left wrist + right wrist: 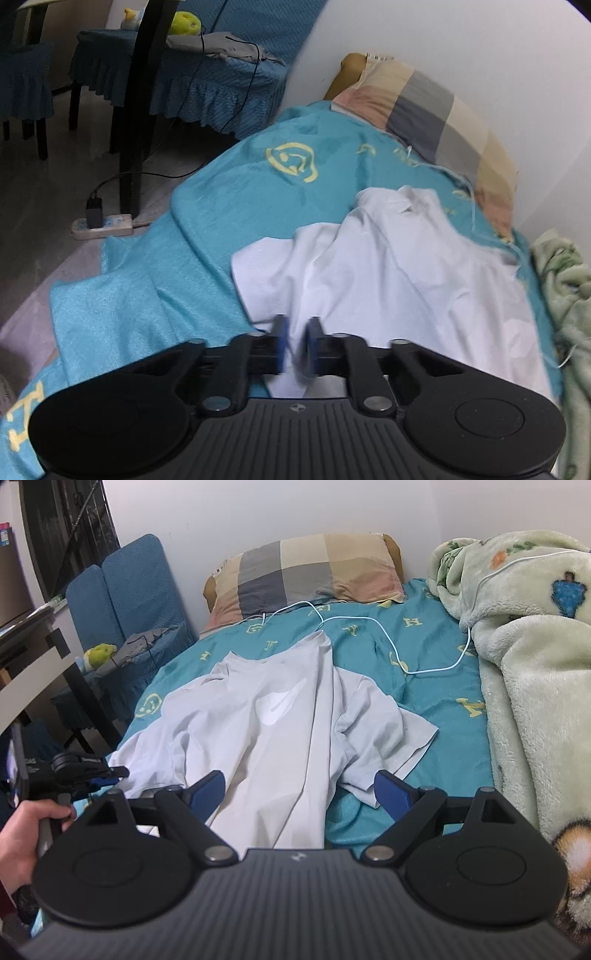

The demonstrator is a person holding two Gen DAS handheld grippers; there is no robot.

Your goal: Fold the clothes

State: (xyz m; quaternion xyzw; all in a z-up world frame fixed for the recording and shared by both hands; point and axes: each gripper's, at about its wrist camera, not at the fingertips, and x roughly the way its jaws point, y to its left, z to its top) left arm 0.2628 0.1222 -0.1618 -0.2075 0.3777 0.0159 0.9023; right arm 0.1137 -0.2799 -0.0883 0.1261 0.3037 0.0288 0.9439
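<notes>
A white T-shirt (266, 716) with a pale swoosh logo lies crumpled on the teal bedsheet (424, 657). In the left wrist view the shirt (388, 266) spreads ahead, and my left gripper (297, 347) has its blue pads nearly together, pinching the shirt's near edge. My right gripper (299, 790) is open wide, its blue fingers (391, 794) on either side of the shirt's lower part, just above the cloth. The left gripper also shows at the left edge of the right wrist view (107, 775), held by a hand at the shirt's left hem.
A checked pillow (310, 568) lies at the bed's head. A green fleece blanket (535, 657) is piled along the right side. A white cable (388, 635) crosses the sheet. Blue-covered chairs (207, 81), a dark table leg (136, 110) and a power strip (103, 225) stand left of the bed.
</notes>
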